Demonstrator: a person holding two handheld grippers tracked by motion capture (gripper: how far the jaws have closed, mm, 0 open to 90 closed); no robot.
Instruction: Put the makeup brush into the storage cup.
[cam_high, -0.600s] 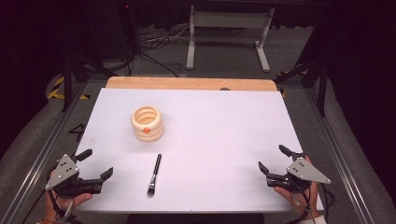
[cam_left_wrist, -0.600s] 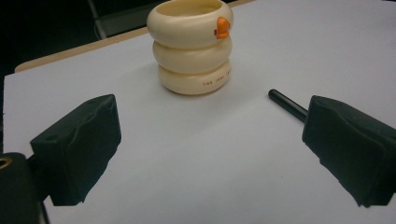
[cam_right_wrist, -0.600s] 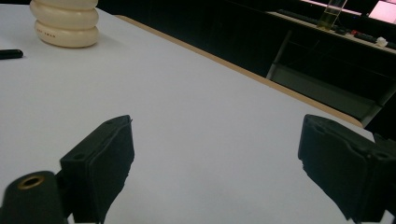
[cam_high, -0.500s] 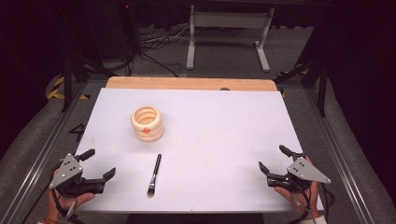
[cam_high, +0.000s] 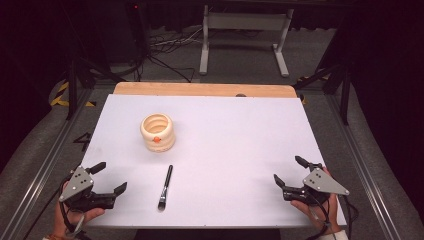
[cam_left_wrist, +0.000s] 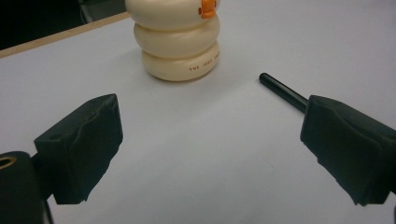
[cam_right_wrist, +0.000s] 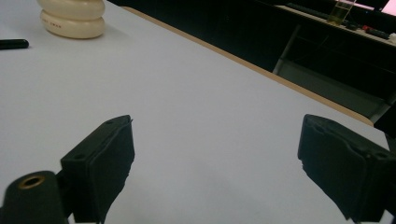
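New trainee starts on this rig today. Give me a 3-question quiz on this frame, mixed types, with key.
1. True or false: the black brush stands inside the cream ringed holder.
2. Which gripper is nearer the brush? A) left gripper B) right gripper
3. Fill in: both grippers' jaws are ____.

Key
1. False. It lies flat on the white table, apart from the holder, on the person's side of it.
2. A.
3. Open, with nothing between them.

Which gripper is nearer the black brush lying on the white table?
Left. The left gripper sits open just beside the brush, at the near left corner. The right gripper is open across the table at the near right edge.
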